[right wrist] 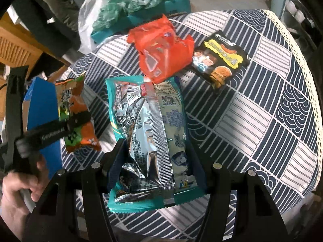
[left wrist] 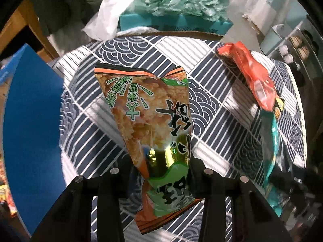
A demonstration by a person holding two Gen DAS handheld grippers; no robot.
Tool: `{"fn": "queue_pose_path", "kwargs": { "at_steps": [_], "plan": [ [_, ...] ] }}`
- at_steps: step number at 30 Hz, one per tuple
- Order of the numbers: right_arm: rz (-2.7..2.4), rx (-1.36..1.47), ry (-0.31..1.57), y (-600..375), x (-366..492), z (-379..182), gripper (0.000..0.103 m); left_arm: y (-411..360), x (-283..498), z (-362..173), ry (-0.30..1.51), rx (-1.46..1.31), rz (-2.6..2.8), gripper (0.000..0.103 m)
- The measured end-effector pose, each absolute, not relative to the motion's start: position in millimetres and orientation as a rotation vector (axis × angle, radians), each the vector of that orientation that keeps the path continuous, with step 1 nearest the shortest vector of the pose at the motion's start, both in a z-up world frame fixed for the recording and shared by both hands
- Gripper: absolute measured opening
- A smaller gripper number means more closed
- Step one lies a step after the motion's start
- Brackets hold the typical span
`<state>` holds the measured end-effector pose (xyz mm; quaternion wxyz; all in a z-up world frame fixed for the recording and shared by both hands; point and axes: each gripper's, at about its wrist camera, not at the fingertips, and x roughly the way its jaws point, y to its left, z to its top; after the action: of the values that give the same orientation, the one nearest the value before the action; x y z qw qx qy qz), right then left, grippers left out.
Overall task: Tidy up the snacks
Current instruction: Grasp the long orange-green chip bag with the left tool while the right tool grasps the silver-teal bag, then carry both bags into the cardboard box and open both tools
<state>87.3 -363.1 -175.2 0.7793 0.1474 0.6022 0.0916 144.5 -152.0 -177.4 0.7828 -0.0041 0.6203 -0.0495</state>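
A green and orange rice snack packet hangs above the patterned tablecloth, and my left gripper is shut on its lower end. The right wrist view shows this same packet at the left, with a left finger across it. My right gripper is shut on a teal and silver packet, held back side up; it also shows at the right edge of the left wrist view as the teal packet. A red packet and a black and yellow packet lie on the cloth beyond.
A blue box stands at the table's left edge, beside the left-hand packet. Behind the table are a teal box of green wrappers and a white plastic bag. A person's hand holds the left gripper. The tablecloth's lace edge curves right.
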Motion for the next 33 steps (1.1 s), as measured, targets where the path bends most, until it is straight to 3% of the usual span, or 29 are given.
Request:
{"fn": "queue_pose_path", "kwargs": {
  "at_steps": [33],
  "plan": [
    [0.377,0.175,1.114,-240,85,-80,0.062,-54,76,-49,1.065,-0.040,-0.054,0.041]
  ]
}}
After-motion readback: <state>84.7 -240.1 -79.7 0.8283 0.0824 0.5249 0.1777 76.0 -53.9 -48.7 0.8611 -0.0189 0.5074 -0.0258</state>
